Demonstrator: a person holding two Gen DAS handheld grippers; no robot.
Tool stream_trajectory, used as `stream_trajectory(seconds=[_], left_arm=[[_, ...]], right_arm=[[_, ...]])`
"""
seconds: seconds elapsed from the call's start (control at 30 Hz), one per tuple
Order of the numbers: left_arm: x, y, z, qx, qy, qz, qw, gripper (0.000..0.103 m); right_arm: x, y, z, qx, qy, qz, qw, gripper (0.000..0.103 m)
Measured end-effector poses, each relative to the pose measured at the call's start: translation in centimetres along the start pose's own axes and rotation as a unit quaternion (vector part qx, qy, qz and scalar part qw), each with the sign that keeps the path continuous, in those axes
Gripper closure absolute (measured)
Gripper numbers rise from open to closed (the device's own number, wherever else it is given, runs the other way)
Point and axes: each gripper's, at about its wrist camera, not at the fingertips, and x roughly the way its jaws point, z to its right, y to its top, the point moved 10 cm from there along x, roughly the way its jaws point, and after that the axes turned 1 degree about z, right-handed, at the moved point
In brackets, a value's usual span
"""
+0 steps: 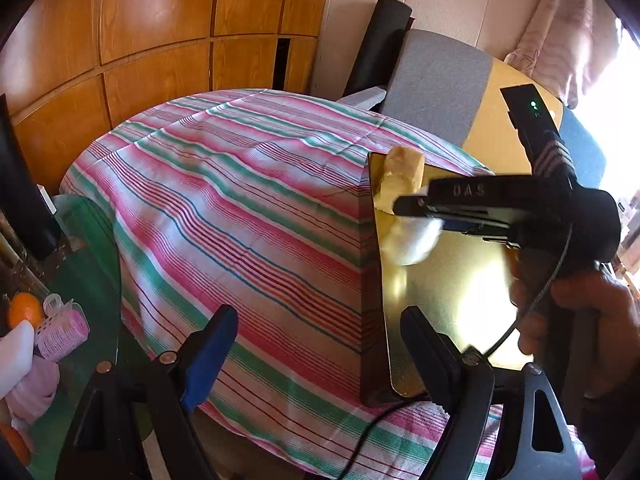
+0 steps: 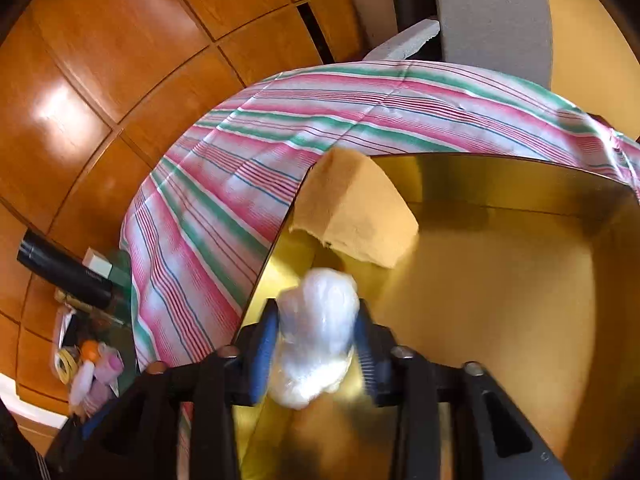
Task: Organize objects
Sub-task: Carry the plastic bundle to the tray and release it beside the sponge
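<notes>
Right wrist view: right gripper [image 2: 316,344] clamps a white plastic bag [image 2: 316,320] over the gold box [image 2: 500,280]; slack film may slip. Left gripper [image 1: 320,344] gapes empty.

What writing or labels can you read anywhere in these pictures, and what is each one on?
"DAS": raised letters on the side of the right gripper, seen from the left wrist camera; there may be more letters, too faint to read.
Small pale print on the black tube at the left of the right wrist view: too small and blurred to read.
Nothing else carries readable text.
</notes>
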Motion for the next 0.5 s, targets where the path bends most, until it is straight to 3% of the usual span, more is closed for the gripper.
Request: stream_trajectory(seconds=[0.17,0.5], left_arm=[[-0.1,-0.1,0.1,0.004,0.004,0.004,1.0,0.018],[-0.4,-0.2,1.4,0.031,0.012,0.007,0.9994,0.017]], right_arm=[[-2.5,-0.2,0.2,-0.005,0.002,0.025,1.0,0.052],[-9.1,-2.9,2.8,-0.029,-0.068,0.077,0.994,0.051]])
